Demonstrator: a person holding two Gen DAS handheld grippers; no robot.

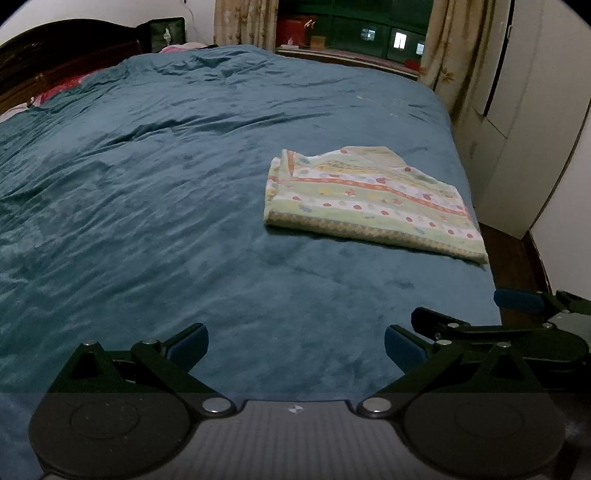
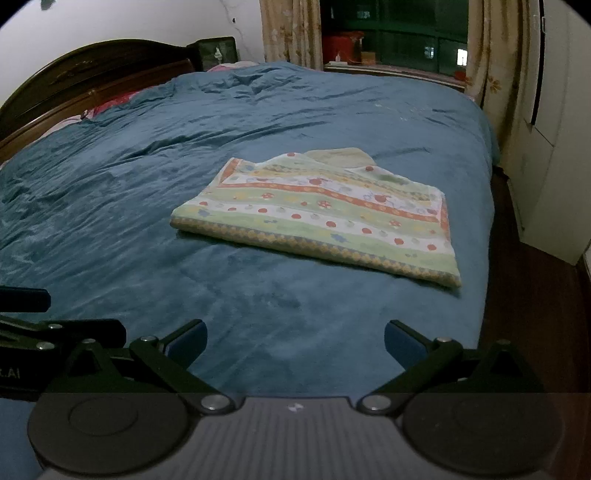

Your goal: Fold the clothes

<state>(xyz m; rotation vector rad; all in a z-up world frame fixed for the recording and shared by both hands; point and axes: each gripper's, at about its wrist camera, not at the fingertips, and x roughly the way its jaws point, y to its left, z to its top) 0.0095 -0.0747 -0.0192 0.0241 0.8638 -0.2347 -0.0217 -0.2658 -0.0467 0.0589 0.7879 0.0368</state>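
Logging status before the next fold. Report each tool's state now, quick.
Left tool: open, holding nothing, above the blue bedspread.
Right tool: open, holding nothing, short of the folded patterned cloth.

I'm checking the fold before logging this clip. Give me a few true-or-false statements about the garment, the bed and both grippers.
1. The patterned garment lies folded on the teal bedspread. True.
2. The left gripper is shut on the garment. False: it is open and holds nothing, well short of the garment.
3. The right gripper is open. True.
4. The garment hangs from the headboard. False: it lies flat on the bed near the right edge.
5. Curtains frame a window beyond the bed. True.
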